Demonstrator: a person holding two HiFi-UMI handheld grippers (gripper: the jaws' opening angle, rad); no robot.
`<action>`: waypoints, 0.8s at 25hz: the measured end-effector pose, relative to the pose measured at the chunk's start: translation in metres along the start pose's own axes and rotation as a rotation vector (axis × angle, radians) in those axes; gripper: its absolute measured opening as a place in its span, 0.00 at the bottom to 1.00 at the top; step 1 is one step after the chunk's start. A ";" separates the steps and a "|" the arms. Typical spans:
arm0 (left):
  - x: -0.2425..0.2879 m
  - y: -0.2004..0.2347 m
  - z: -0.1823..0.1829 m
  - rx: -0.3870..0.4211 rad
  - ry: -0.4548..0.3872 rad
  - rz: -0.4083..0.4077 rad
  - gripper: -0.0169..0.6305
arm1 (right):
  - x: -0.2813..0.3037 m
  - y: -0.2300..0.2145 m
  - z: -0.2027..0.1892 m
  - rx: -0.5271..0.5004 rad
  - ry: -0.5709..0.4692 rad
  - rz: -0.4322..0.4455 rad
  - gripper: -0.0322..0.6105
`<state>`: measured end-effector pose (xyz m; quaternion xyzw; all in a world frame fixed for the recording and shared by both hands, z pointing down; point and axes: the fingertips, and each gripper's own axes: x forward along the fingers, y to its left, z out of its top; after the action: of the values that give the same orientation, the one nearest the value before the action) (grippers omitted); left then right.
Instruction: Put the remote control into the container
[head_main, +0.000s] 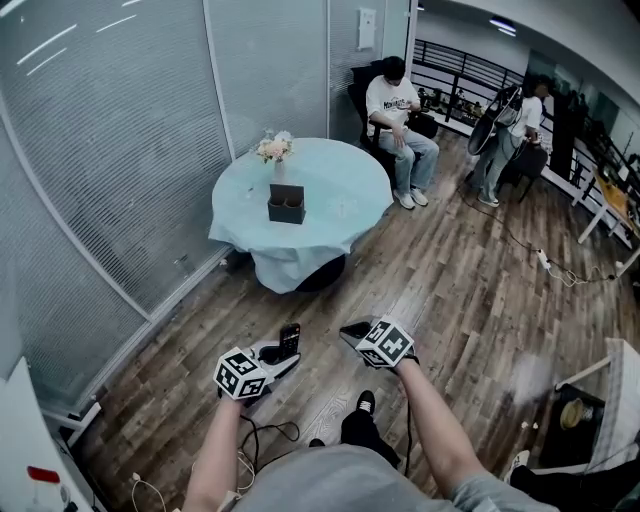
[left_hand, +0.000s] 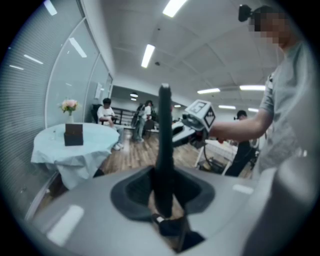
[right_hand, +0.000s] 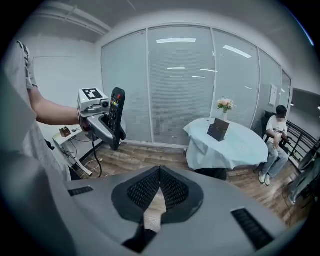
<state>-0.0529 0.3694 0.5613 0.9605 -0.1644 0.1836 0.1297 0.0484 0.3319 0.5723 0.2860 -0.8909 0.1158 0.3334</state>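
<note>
A black remote control stands up out of my left gripper, whose jaws are shut on its lower end. In the left gripper view the remote control shows edge-on, rising from between the dark pads. From the right gripper view, the remote control faces me with its buttons. My right gripper hovers beside it, shut and holding nothing; its pads meet. The dark box-shaped container sits far ahead on the round table with a pale blue cloth. Both grippers hang over the wooden floor.
A vase of flowers stands behind the container. A person sits on a chair past the table; another person stands further right. Glass partitions run along the left. Cables lie on the floor, with desks at the right.
</note>
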 end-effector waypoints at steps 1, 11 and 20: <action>0.000 0.001 0.000 0.000 0.001 -0.001 0.17 | 0.000 -0.002 0.001 -0.002 -0.004 -0.003 0.08; 0.015 0.017 0.012 -0.009 0.001 0.007 0.17 | 0.001 -0.026 0.012 -0.022 -0.057 0.006 0.08; 0.055 0.056 0.039 -0.039 -0.010 0.017 0.17 | 0.017 -0.083 0.012 -0.045 -0.034 0.029 0.08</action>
<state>-0.0127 0.2916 0.5589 0.9572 -0.1769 0.1767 0.1461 0.0808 0.2523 0.5757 0.2672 -0.9030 0.0957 0.3226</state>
